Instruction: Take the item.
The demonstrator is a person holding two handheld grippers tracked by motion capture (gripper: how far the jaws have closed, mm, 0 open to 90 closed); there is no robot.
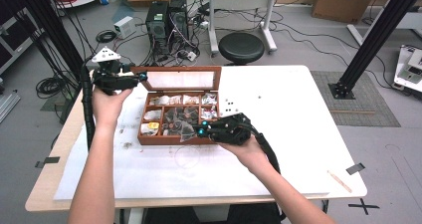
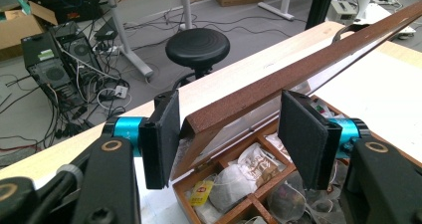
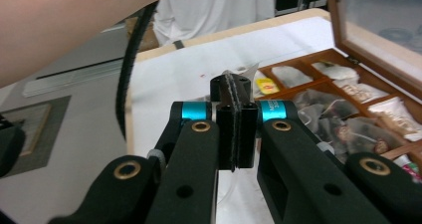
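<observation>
A wooden tea box stands on the table with its glass lid raised; its compartments hold several tea bags. My left gripper is at the lid's upper left corner. In the left gripper view the lid's brown frame runs between the wide-apart jaws of the left gripper, its corner close to the left pad, with no pad pressing on it. My right gripper hovers over the box's front row, shut on a clear tea bag packet. A corner of that packet pokes past the right gripper.
A white sheet covers most of the tabletop. A thin wooden stick lies near the front right corner. Behind the table are a black stool, computer towers and loose cables on the floor.
</observation>
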